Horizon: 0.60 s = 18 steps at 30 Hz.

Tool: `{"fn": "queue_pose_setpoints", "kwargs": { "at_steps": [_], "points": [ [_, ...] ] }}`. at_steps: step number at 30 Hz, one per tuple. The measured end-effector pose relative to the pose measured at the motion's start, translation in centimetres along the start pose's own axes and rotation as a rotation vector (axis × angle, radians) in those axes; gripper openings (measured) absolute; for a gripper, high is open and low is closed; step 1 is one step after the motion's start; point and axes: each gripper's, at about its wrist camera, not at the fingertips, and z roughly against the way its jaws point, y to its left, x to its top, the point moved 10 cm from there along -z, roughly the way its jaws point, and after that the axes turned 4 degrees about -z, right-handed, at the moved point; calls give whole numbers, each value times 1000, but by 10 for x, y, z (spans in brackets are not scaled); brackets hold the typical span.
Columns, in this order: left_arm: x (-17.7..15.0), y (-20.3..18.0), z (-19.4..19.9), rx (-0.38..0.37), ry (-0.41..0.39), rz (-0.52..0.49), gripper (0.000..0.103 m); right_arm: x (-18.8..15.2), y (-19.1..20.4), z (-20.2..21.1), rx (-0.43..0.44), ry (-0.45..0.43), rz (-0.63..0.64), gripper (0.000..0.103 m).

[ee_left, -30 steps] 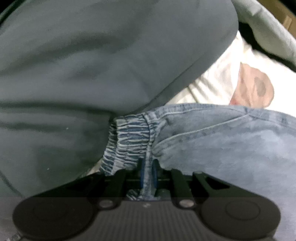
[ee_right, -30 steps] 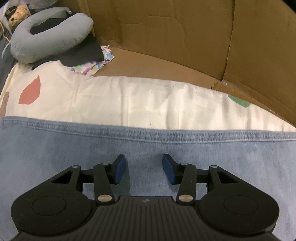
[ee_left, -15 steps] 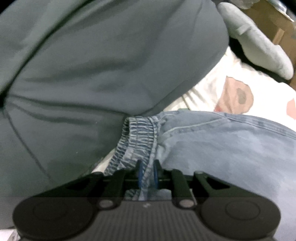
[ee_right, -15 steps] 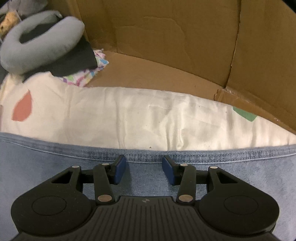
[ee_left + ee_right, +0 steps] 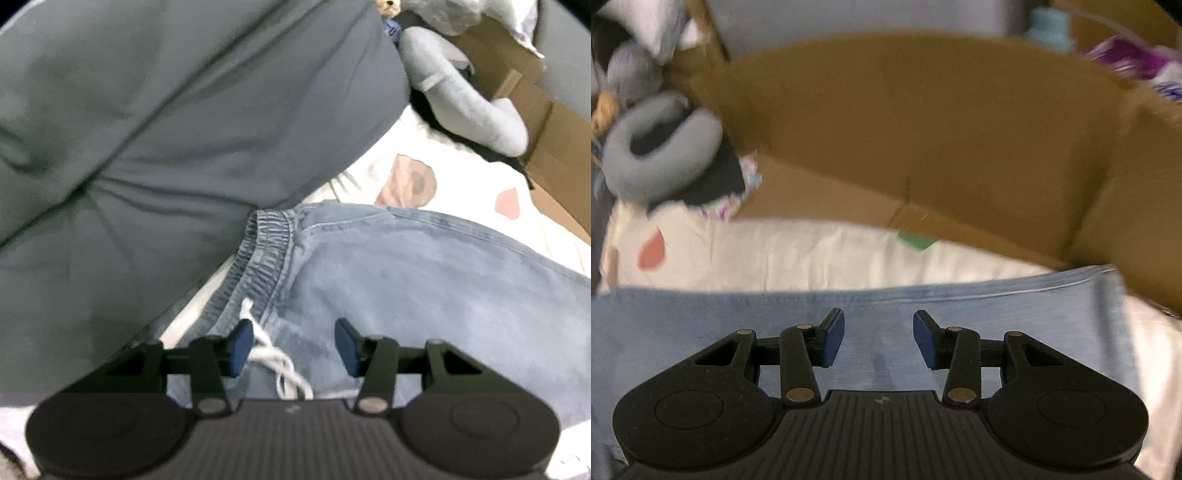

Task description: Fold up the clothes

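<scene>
A slate-grey cushion [image 5: 177, 122] bulges beside faded denim jeans [image 5: 424, 288] lying flat on a cream patterned sheet [image 5: 798, 251], cardboard walls [image 5: 923, 122] behind. The left gripper [image 5: 293, 345], jaws just opened, straddles the jeans' white drawstring [image 5: 273, 360] below the ruched elastic waistband [image 5: 258, 254]. The right gripper [image 5: 878, 339] hangs released over smooth denim.

Light blue denim jeans [image 5: 424, 280] with white drawstring [image 5: 273, 358] lie on cream sheet [image 5: 798, 251] patterned with coral and green shapes.

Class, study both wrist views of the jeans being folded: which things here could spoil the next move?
1. The white drawstring lies loose beside a pad of the open left hand-held gripper, whose jaws have just been opening; it might snag.
2. The jeans waistband touches the grey cushion, which may hinder folding.
</scene>
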Motion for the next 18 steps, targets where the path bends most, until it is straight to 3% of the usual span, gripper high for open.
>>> {"fn": "queue_pose_setpoints", "kwargs": {
  "at_steps": [10,18],
  "points": [
    [-9,3,109,-22,-1,-15,59,18,0,139,181,-15,-21,49],
    [-24,21,194,-14,-29,38,60,35,4,250,240,-52,18,49]
  ]
}}
